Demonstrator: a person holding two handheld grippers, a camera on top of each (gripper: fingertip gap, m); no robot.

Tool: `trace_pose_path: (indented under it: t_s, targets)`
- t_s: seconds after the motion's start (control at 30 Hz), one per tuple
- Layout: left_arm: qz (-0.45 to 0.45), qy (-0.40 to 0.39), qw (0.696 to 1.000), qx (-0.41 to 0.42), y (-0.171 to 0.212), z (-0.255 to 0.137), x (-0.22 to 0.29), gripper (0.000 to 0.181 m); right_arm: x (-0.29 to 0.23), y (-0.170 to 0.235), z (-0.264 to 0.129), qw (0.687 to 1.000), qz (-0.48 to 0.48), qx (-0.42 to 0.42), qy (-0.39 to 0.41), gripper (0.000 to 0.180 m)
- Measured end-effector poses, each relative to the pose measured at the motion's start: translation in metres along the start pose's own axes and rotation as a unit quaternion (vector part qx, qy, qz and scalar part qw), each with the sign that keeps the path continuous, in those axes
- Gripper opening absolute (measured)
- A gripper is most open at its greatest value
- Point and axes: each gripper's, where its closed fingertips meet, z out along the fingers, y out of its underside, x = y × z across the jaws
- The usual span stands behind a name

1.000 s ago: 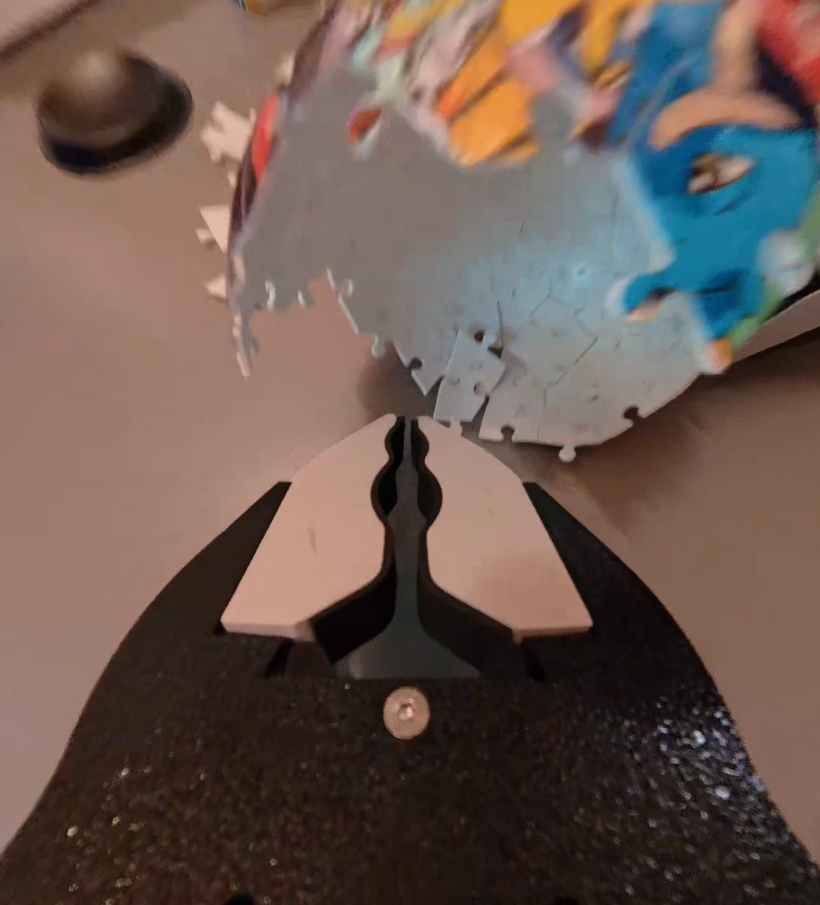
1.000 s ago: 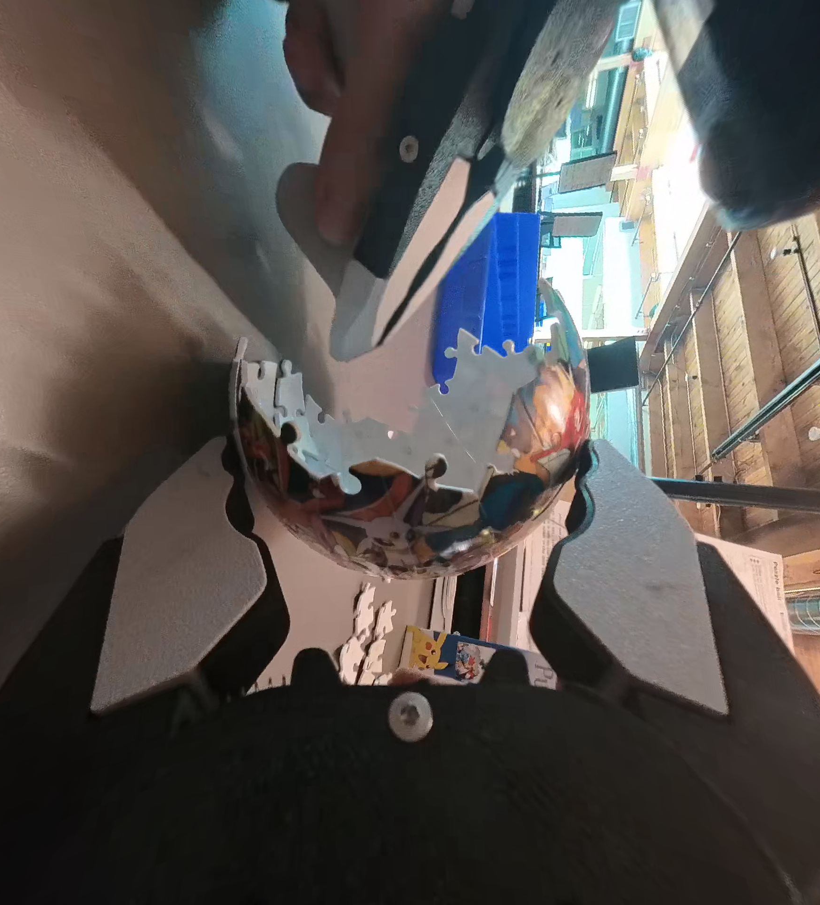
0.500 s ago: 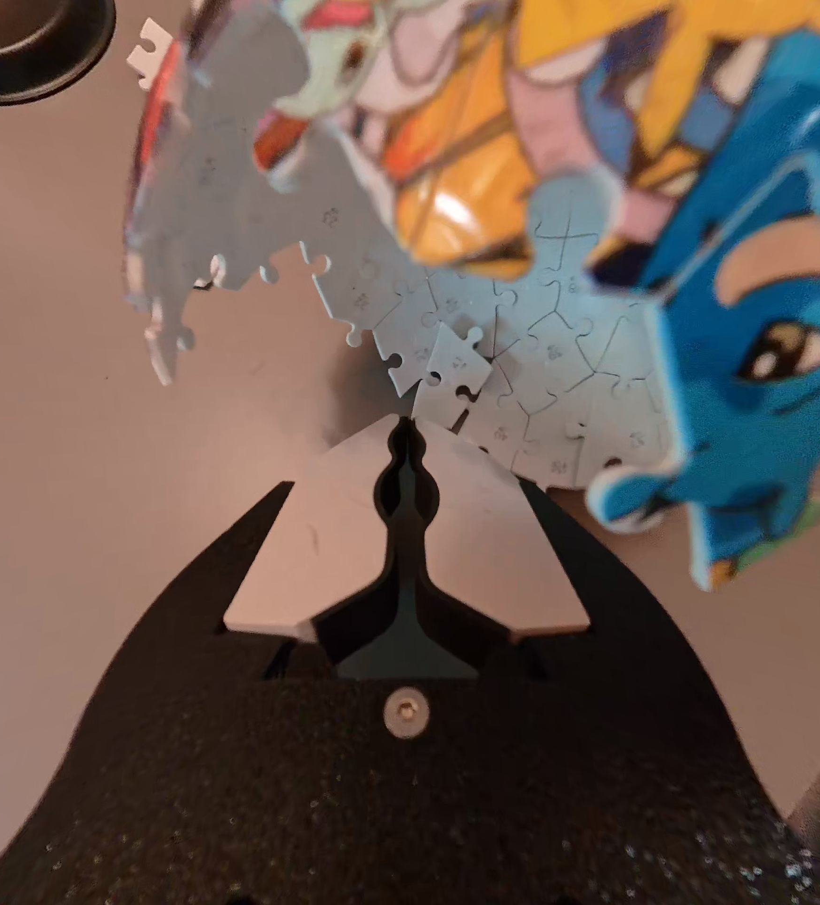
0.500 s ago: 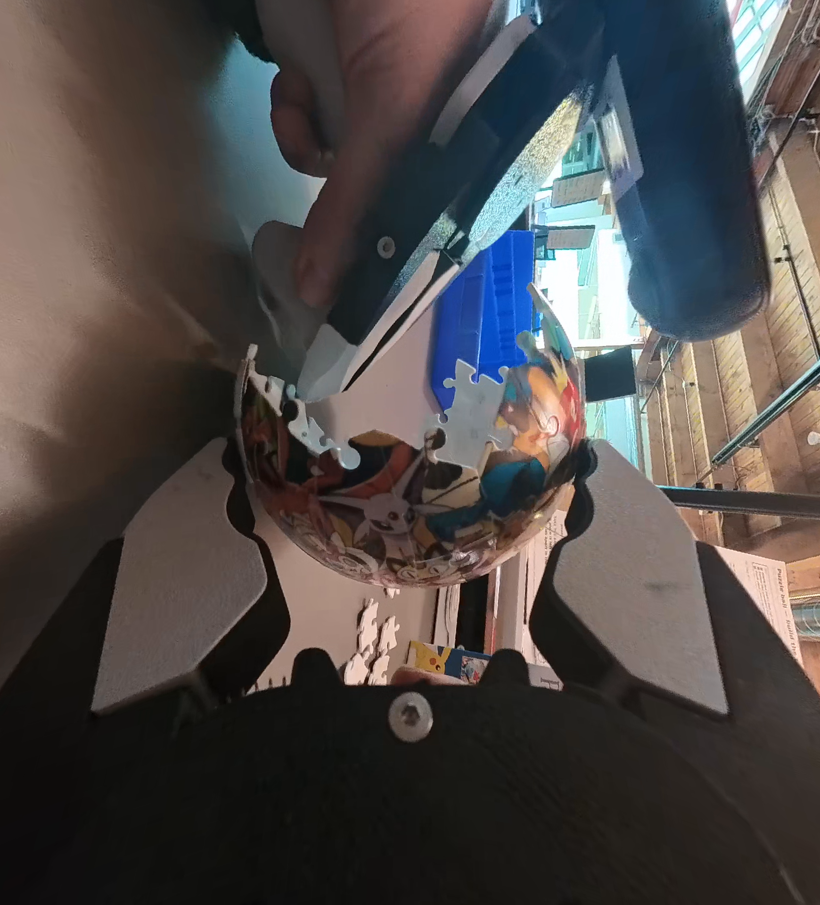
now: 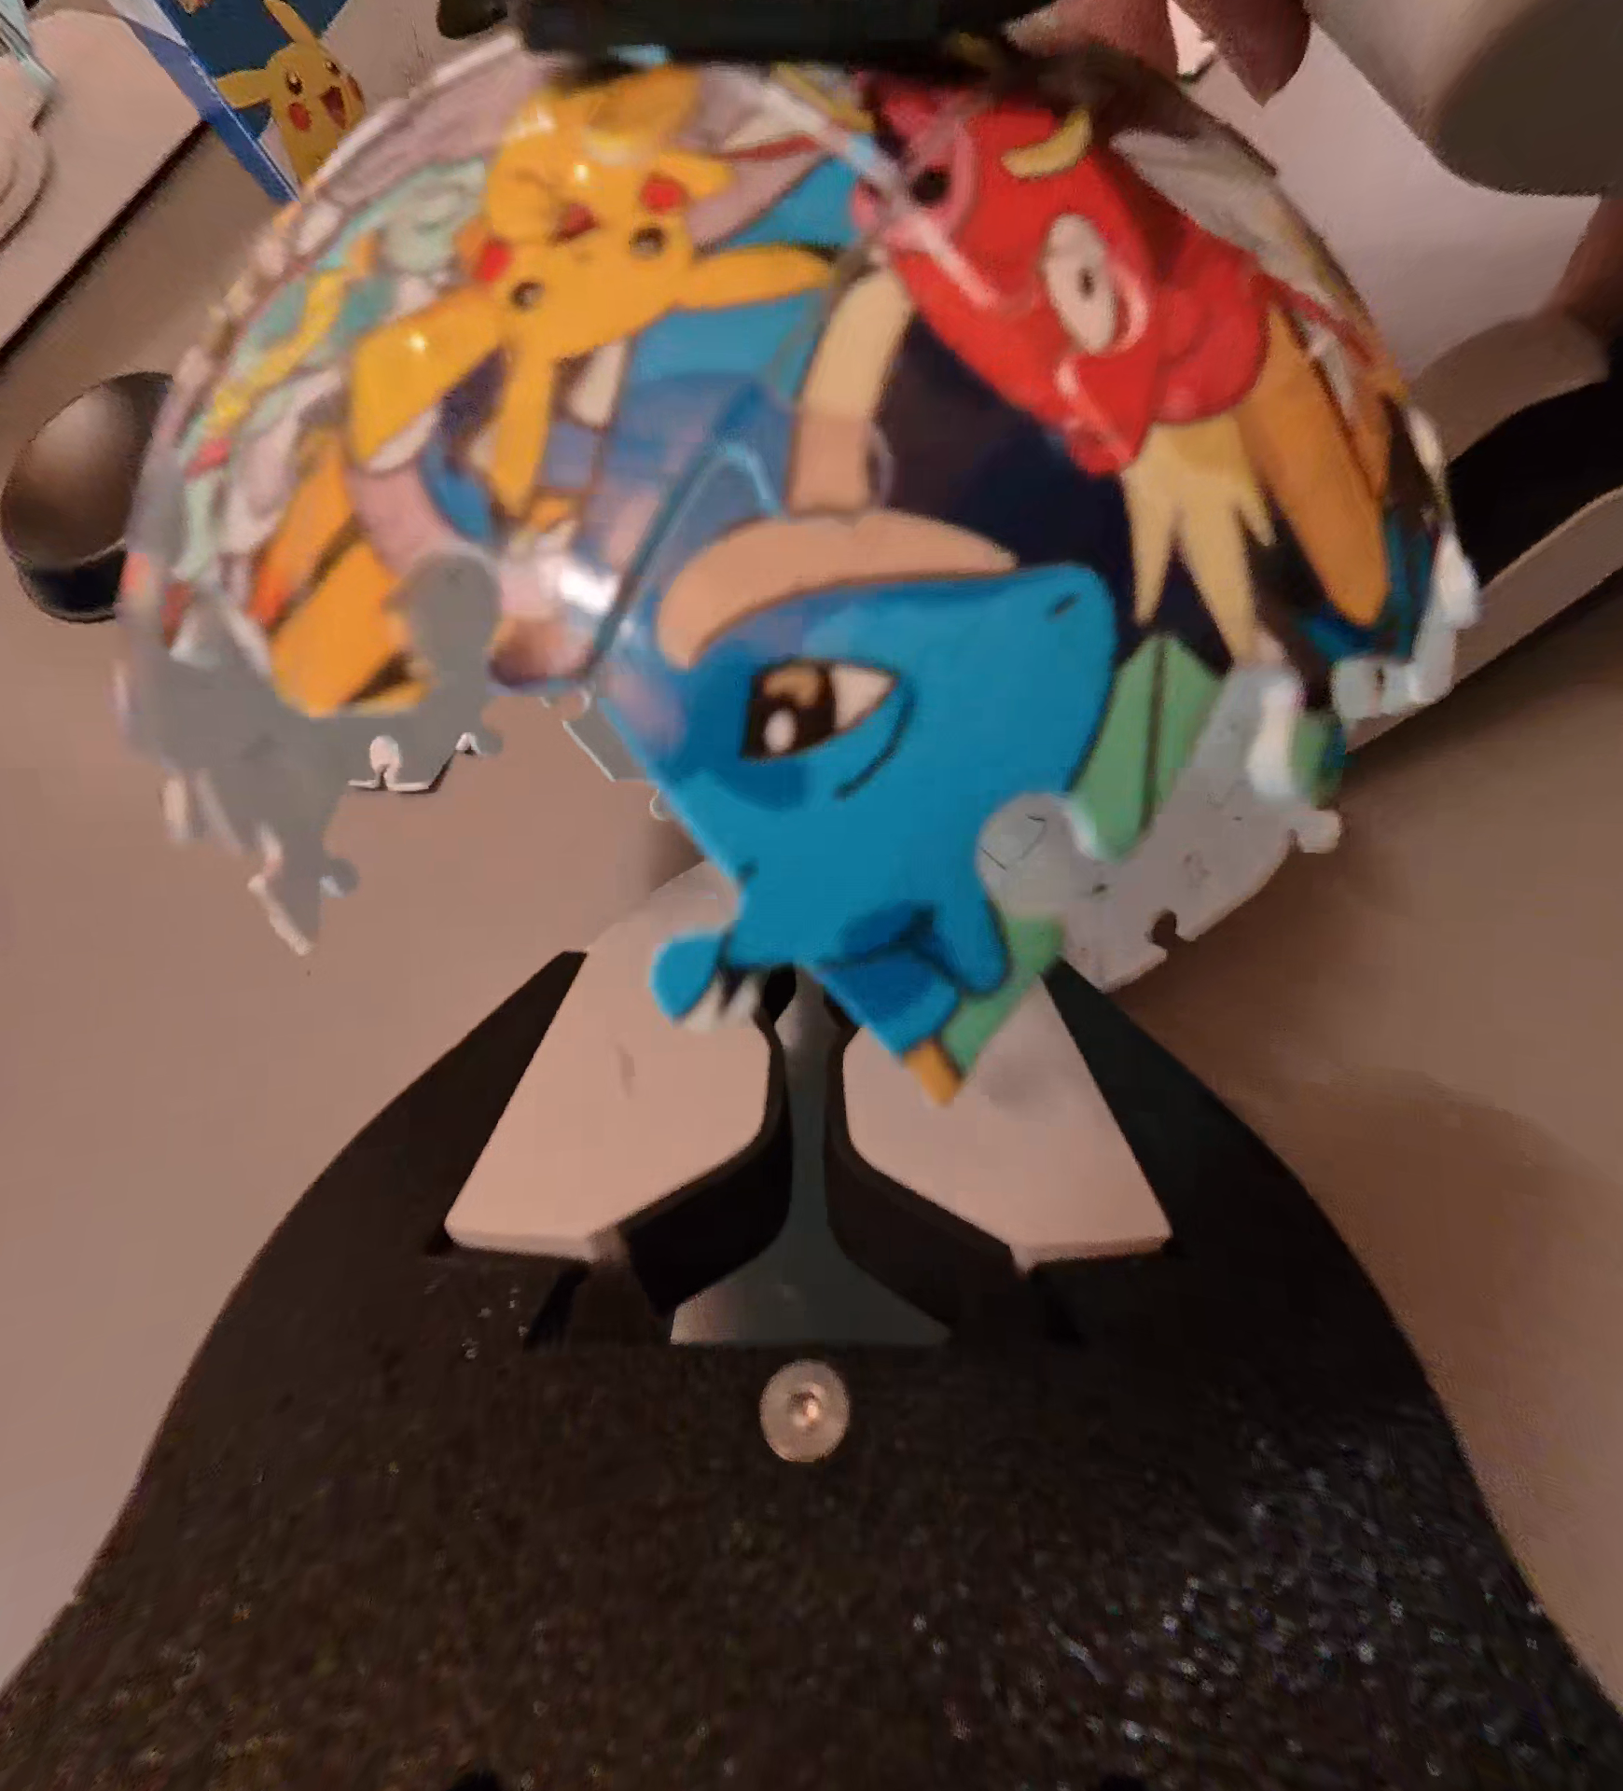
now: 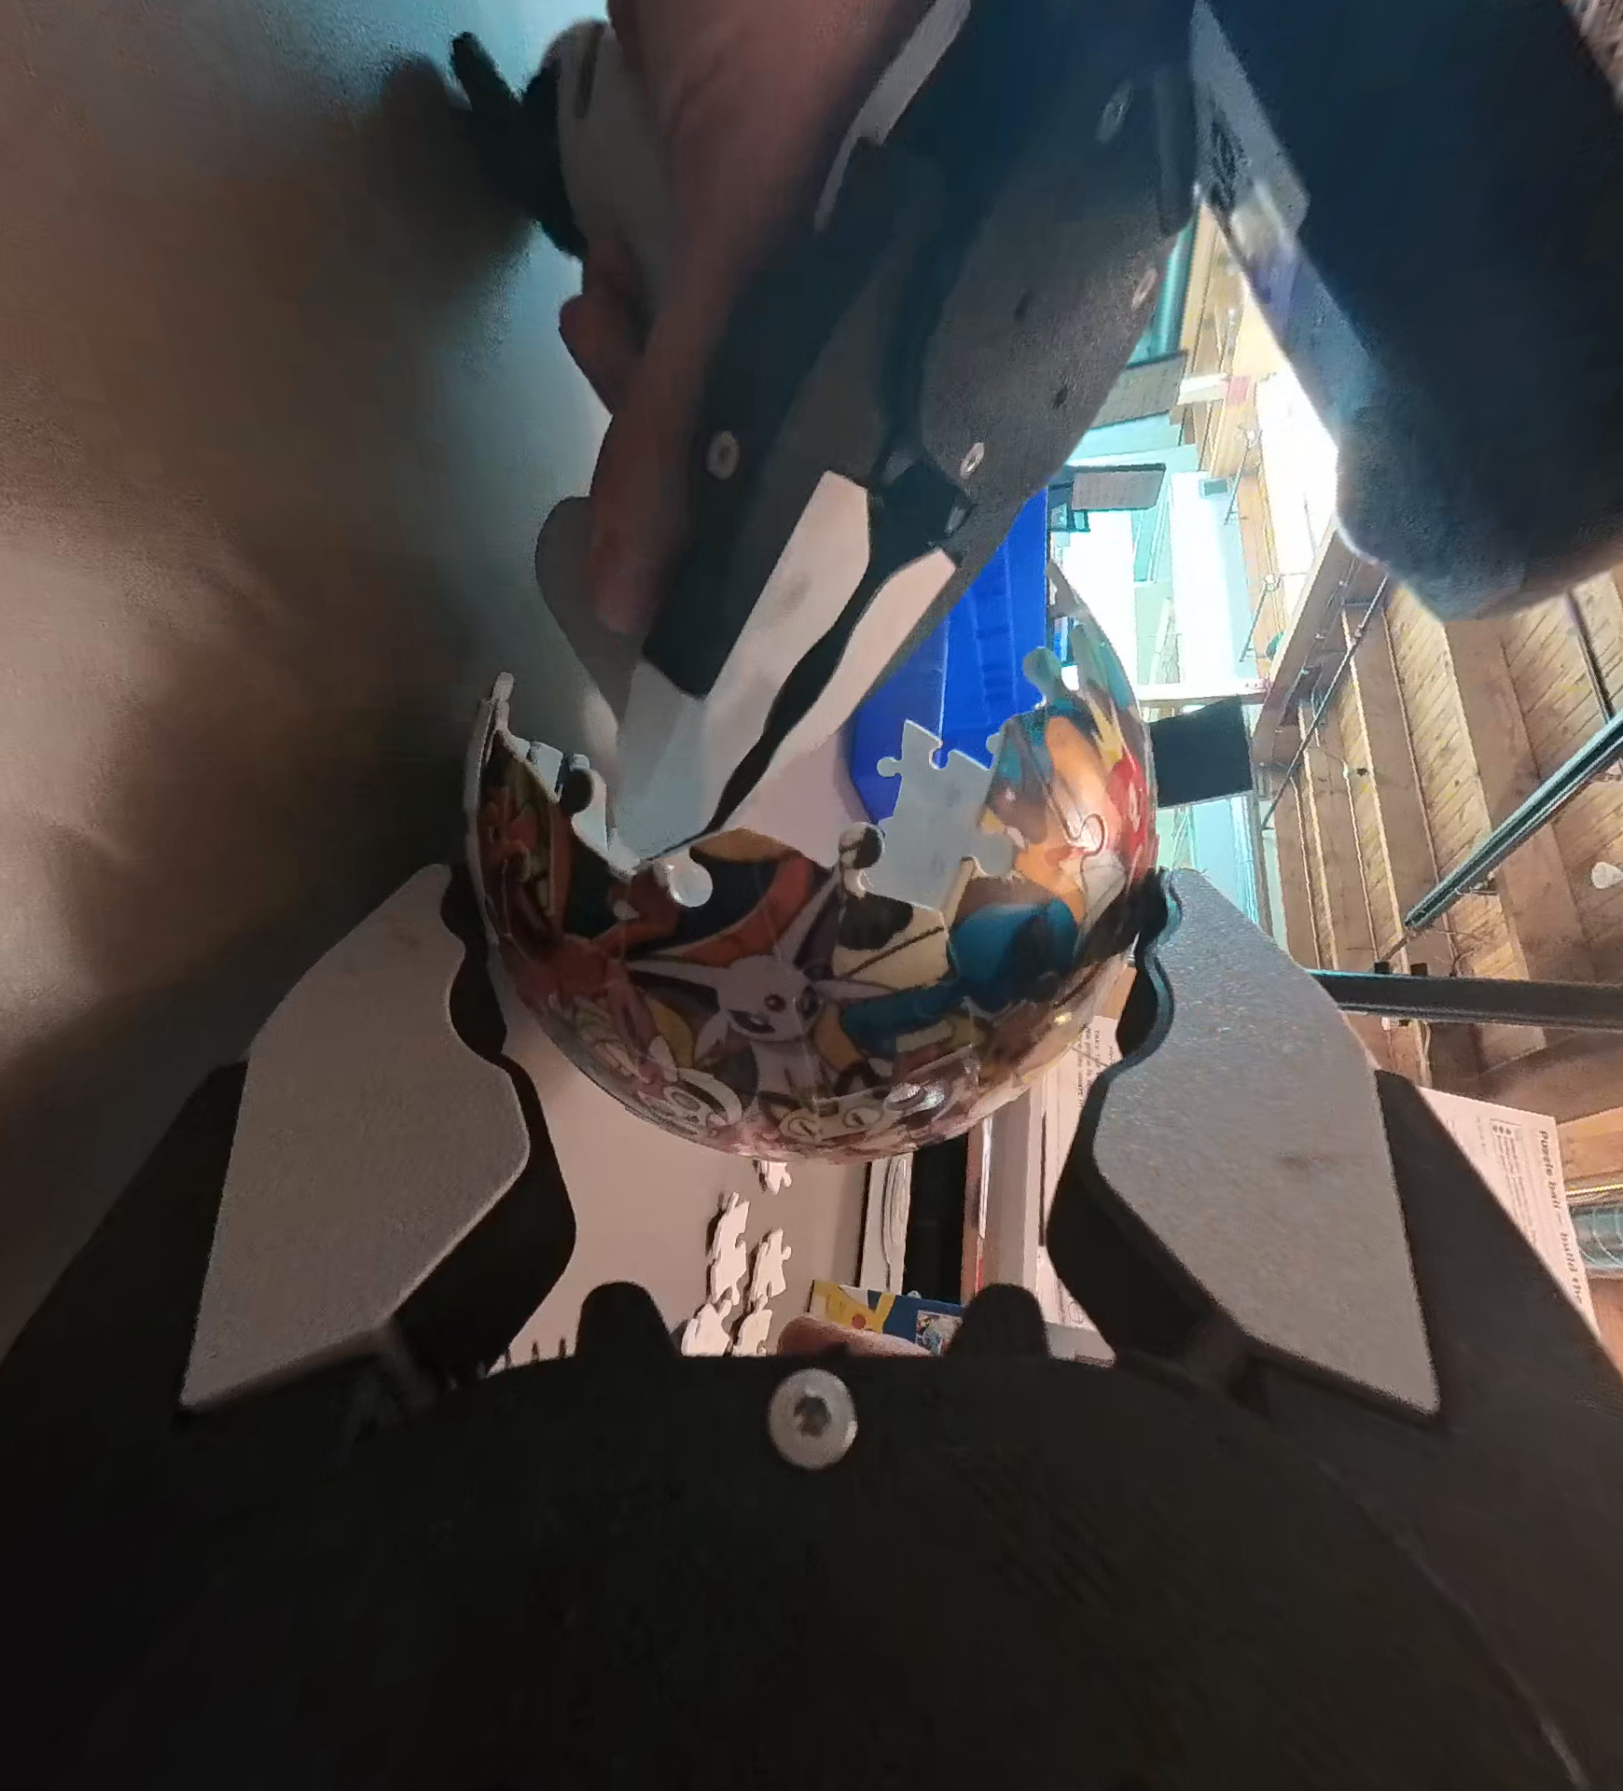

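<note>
Holding a half-built puzzle ball between its two grey pads, the right hand-held gripper has its jaws spread wide, each pad pressed against one flank of the shell. This grip cradles the dome at its broadest part, with the unfinished, jagged rim facing away from the camera, so the open edge is reachable from the far side.

The left hand-held gripper comes in from that far side; its jaws are drawn nearly together, tips touching the jagged rim. In the left wrist view the left hand-held gripper's tips are hidden behind the ball's blue printed section, so whether a thin puzzle piece is pinched there cannot be told; likely, but not confirmed. A person's hand grips the left tool.

The ball is lifted clear of the counter, not resting on it.

Count:
- hand-held grippers: 2
- puzzle ball: 1, partly assembled, grey undersides showing at the rim
- loose white puzzle pieces on the counter below the ball: about 4, small and overlapping, so the count is rough
- dark round knob-like object on the counter: 1
- printed cardboard box with a yellow cartoon figure: 1
- blue bin behind the ball: 1
</note>
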Motion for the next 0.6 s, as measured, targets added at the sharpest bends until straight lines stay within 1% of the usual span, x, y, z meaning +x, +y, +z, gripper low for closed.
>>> trace_pose_path:
  t_s: [0.2,0.37,0.47,0.6]
  targets:
    - [0.057,0.024,0.998,-0.007,0.0004,0.0069,0.0059,0.0,-0.0002,-0.0023,0.0002,1.0,0.01,0.007,0.004,0.125]
    - [0.118,0.03,0.992,0.011,-0.0035,0.0096,0.0074,0.0,-0.0006,-0.0017,0.0004,1.0,0.016,0.01,0.004,0.125]
    - [0.127,0.041,0.991,0.014,-0.0042,0.01,0.0087,0.0,-0.0007,-0.0011,0.0007,1.0,0.02,0.011,0.004,0.126]
    - [0.106,0.061,0.992,0.002,-0.0027,0.0117,0.0085,0.0,-0.0014,-0.0024,0.0015,0.999,0.031,0.016,0.003,0.127]
